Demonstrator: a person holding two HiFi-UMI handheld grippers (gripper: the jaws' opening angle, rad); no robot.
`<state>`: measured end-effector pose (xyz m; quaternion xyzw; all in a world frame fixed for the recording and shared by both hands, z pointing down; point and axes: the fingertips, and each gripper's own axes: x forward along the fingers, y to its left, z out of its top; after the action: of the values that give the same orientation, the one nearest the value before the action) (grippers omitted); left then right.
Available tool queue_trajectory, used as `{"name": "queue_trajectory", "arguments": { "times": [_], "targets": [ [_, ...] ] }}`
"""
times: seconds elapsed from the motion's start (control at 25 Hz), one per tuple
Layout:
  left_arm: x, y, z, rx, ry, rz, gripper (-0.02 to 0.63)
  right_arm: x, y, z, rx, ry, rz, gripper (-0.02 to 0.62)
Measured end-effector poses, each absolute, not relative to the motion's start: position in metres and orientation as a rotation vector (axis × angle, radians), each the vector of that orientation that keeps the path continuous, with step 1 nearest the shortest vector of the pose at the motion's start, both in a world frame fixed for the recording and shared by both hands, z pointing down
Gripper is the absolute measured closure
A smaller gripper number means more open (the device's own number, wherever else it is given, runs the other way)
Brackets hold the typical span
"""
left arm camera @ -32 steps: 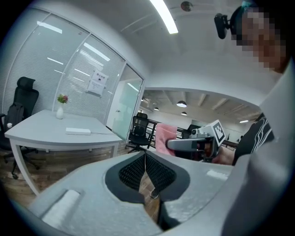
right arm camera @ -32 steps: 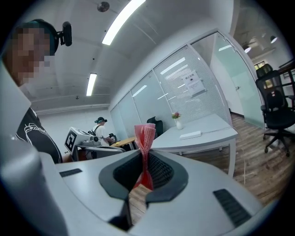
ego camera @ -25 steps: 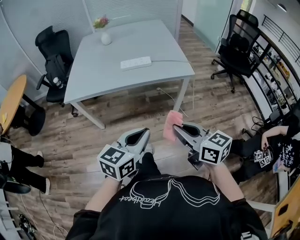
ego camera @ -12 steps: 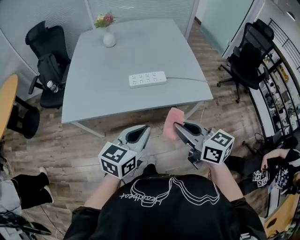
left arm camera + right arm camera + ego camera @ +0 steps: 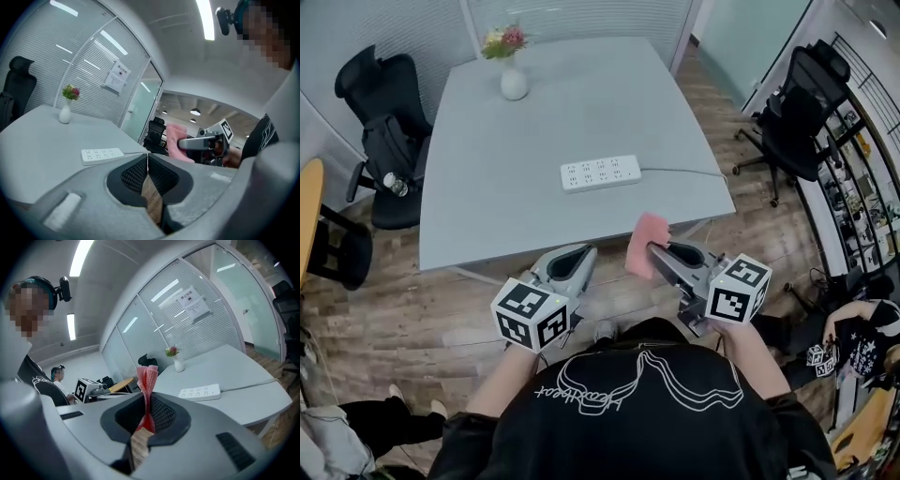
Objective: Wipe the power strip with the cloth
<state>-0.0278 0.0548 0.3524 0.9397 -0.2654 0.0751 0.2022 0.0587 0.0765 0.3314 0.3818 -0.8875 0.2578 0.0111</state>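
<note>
A white power strip (image 5: 601, 173) lies on the grey table (image 5: 487, 178), its cord running off to the right; it also shows in the left gripper view (image 5: 102, 155) and the right gripper view (image 5: 199, 392). My right gripper (image 5: 651, 251) is shut on a folded pink cloth (image 5: 645, 245) that sticks up between its jaws (image 5: 147, 380), held in the air just short of the table's near edge. My left gripper (image 5: 585, 251) is shut with nothing in it, also short of the table edge, left of the right one.
A white vase with flowers (image 5: 512, 75) stands at the table's far side. Black office chairs stand left (image 5: 380, 131) and right (image 5: 792, 112) of the table. A person sits on the floor at the right (image 5: 853, 347). The floor is wood.
The table and power strip have come nearer in the head view as I moved toward them. Both grippers keep their hold and pose.
</note>
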Motion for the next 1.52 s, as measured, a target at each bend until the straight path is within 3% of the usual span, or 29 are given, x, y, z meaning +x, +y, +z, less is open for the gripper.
{"name": "queue_trajectory", "arguments": {
  "times": [0.64, 1.52],
  "targets": [
    [-0.034, 0.014, 0.370, 2.580, -0.815, 0.253, 0.591, 0.052, 0.030, 0.361, 1.090, -2.765, 0.927, 0.566],
    [-0.058, -0.142, 0.426, 2.405, -0.952, 0.318, 0.590, 0.011, -0.148, 0.426, 0.865, -2.632, 1.048, 0.565]
  ]
}}
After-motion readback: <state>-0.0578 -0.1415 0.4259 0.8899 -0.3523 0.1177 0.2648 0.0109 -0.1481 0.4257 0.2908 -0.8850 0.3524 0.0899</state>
